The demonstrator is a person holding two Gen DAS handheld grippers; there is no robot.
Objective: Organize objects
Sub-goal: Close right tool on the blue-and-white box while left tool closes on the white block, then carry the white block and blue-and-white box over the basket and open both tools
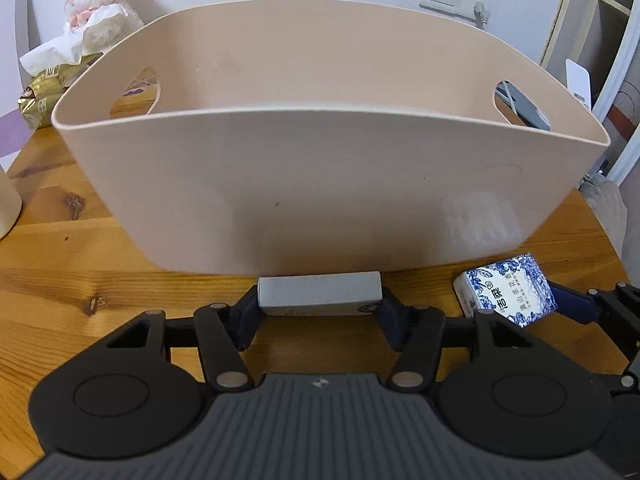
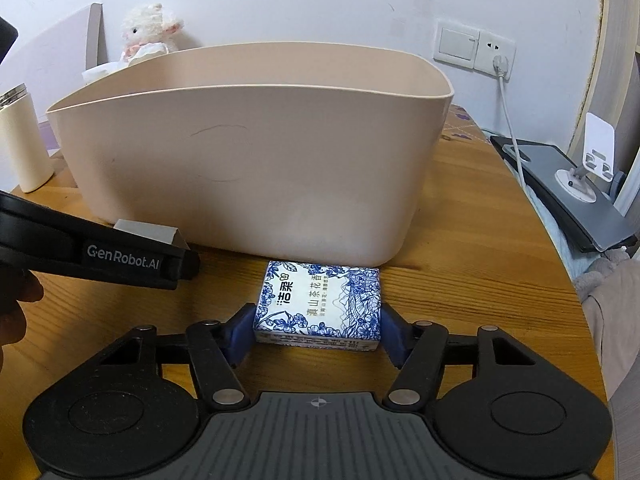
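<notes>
A large beige bin point(image 1: 280, 184) with handle cut-outs stands on the wooden table point(image 1: 60, 280), right in front of both grippers. My left gripper point(image 1: 320, 304) is shut on a long grey box point(image 1: 320, 292), held crosswise close to the bin's near wall. My right gripper point(image 2: 318, 330) is shut on a blue-and-white tissue pack point(image 2: 320, 304) just before the bin point(image 2: 248, 160). In the left wrist view the tissue pack point(image 1: 506, 288) shows at the right. In the right wrist view the left gripper's arm point(image 2: 100, 256) and the grey box point(image 2: 152, 232) show at the left. The bin's inside bottom is hidden.
Behind the bin sit a white plush lamb point(image 1: 100, 4), crumpled tissue and a gold packet point(image 1: 44, 96). A cream cylinder point(image 2: 22, 144) stands at the left. A dark laptop point(image 2: 568, 196) with a white phone stand point(image 2: 592, 160) lies right, with a cable to the wall socket point(image 2: 496, 56).
</notes>
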